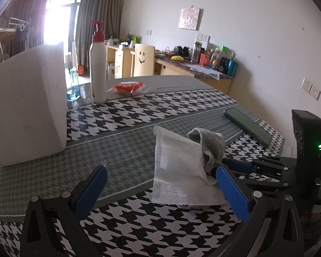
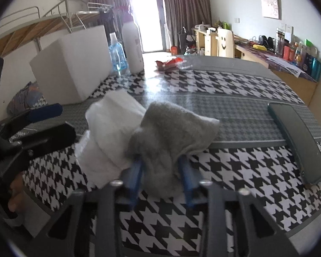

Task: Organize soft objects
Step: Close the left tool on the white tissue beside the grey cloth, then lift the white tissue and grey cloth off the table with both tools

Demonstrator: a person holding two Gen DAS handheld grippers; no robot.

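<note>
— Houndstooth tablecloth (image 2: 224, 171): grey cloth's (image 2: 171, 132) position?
— Pinched between the right gripper's (image 2: 163, 177) blue pads, against white tissue (image 1: 177, 171).
— Left gripper (image 1: 160, 184)?
— Spread wide, empty.

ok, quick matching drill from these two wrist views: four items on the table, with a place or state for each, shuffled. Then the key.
Items:
1. grey cloth
2. white tissue
3. dark phone
4. pump bottle

Places or states:
A. standing upright at the far side, beside the white box
B. lying flat to the right of the cloths
C. between the right gripper fingers
D. partly lifted, lying against the grey cloth

Pairs: 1-C, 2-D, 3-B, 4-A
</note>
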